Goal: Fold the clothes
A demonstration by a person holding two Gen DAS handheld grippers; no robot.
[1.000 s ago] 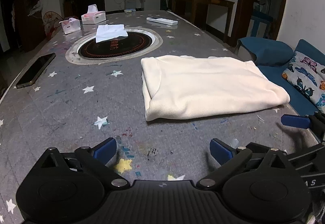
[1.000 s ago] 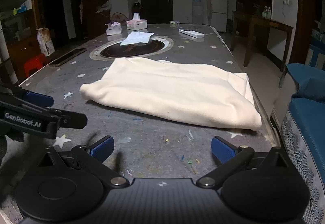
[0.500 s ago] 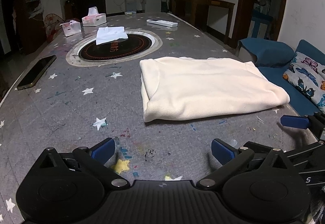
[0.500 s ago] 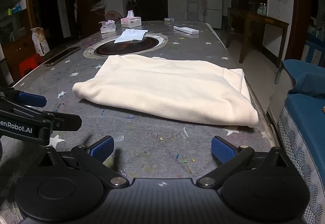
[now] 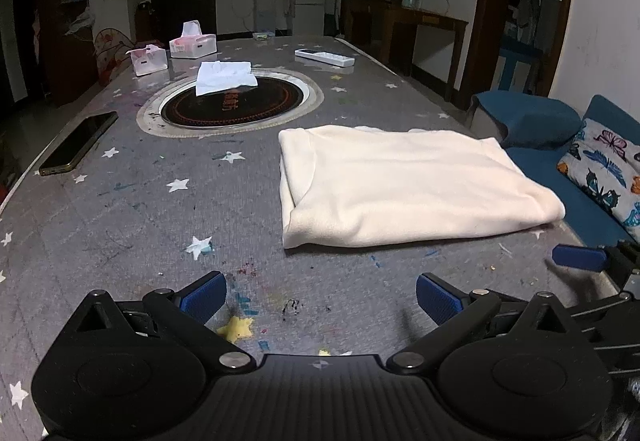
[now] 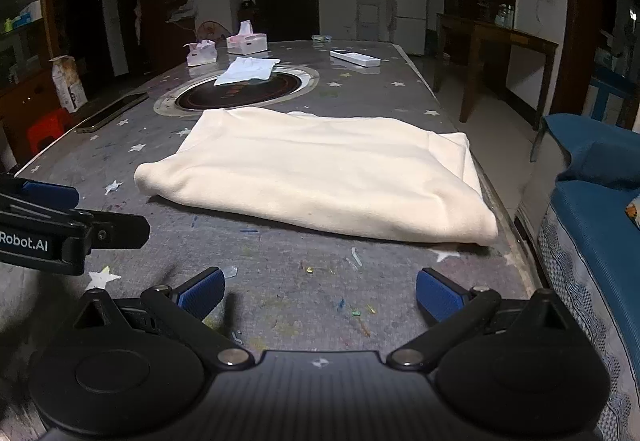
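Cream garment (image 5: pixel 408 181) lies on the worktop (image 5: pixel 140 209) toward its right edge, already doubled into a thick rectangle w/ layered edges showing at left, so the folding looks far along, maybe one more fold or done. Next move, if any: bring both tongs fwd to the near edge, pinch all layers, lift evenly. Left tongs (image 5: pixel 320 295) spread wide, holding nothing, short of the cloth. Right tongs (image 6: pixel 320 295) likewise wide apart, empty, not touching fabric.
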